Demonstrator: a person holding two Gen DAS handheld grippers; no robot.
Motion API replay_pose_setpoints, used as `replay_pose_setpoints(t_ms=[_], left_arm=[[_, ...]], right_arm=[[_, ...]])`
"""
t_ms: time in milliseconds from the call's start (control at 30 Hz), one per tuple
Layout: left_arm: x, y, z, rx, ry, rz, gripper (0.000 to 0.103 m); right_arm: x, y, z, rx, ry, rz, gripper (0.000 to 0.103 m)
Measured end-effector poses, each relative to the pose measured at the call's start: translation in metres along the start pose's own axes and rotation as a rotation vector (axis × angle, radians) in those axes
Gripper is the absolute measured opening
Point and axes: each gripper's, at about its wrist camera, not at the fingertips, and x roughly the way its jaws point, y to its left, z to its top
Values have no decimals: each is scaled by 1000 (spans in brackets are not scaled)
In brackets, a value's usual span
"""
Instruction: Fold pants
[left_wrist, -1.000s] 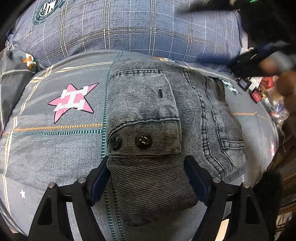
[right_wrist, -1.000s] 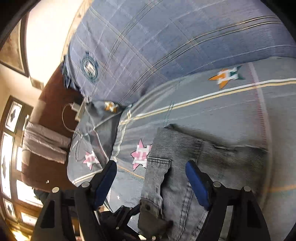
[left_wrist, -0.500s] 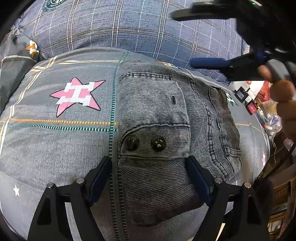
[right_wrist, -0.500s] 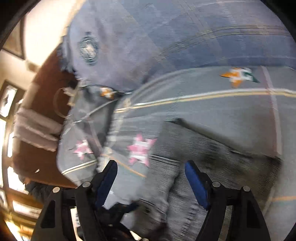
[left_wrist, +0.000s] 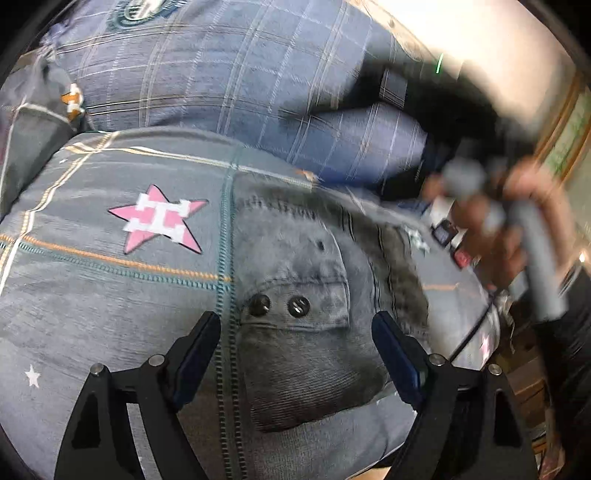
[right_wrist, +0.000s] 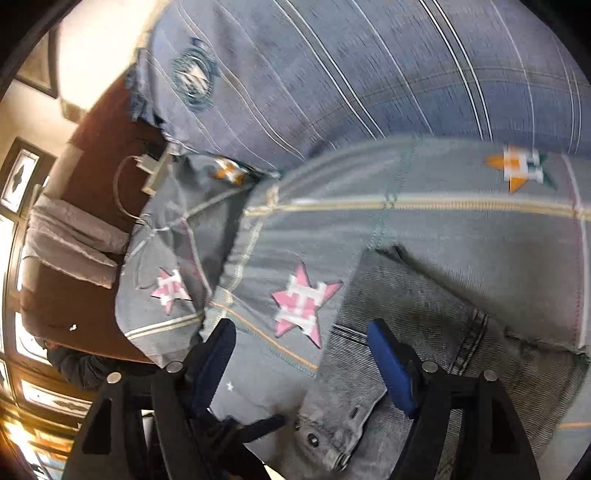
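My left claw (left_wrist: 295, 345) and right claw (right_wrist: 301, 352) both gape wide and empty above the folded pants (left_wrist: 310, 325), which lie on the starred bedspread (left_wrist: 110, 295) beside a pink star (left_wrist: 159, 221).

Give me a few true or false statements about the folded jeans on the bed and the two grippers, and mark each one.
1. The jeans lie folded on a star-patterned bedspread. True.
2. The left gripper is clamped shut on the jeans. False: its jaws stand open, either side of the fabric.
3. A pink star sits on the bedspread beside the jeans. True.
4. The right gripper holds the jeans. False: it is open, holding nothing.
5. Two dark buttons show on the jeans. True.
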Motion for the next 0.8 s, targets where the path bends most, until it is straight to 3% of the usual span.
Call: replay_pose_setpoints(t_ms=[100, 133, 167, 267, 400, 500, 533, 567, 700, 767, 800], left_arm=[[-3, 23, 2, -102, -8, 1, 84], [-5, 33, 3, -143, -12, 14, 84], [-9, 46, 4, -199, -27, 25, 84], [-20, 71, 8, -305, -81, 75, 84], [-26, 102, 9, -405, -118, 154, 84], [-20, 105, 9, -411, -90, 171, 84], [-18, 103, 8, -397, -84, 176, 84], [-17, 99, 8, -381, -82, 181, 84], [-8, 91, 7, -336, -69, 190, 84], [-4, 85, 5, -317, -54, 188, 84], [-1, 81, 5, -305, -39, 182, 84]], right_arm=[[34, -44, -12, 113, 63, -26, 74], [30, -53, -14, 146, 35, 16, 73], [26, -55, -14, 176, 13, 43, 73], [-1, -31, -15, 100, -30, 32, 74], [-13, -13, -45, 63, -39, 226, 76], [24, -43, -73, 121, 63, 164, 75], [26, -56, -78, 164, 41, 187, 69], [17, -57, -80, 180, 13, 209, 69], [-19, -37, -92, 81, -65, 257, 78], [-12, -45, -102, 86, -43, 216, 84], [3, -60, -109, 124, 18, 174, 82]])
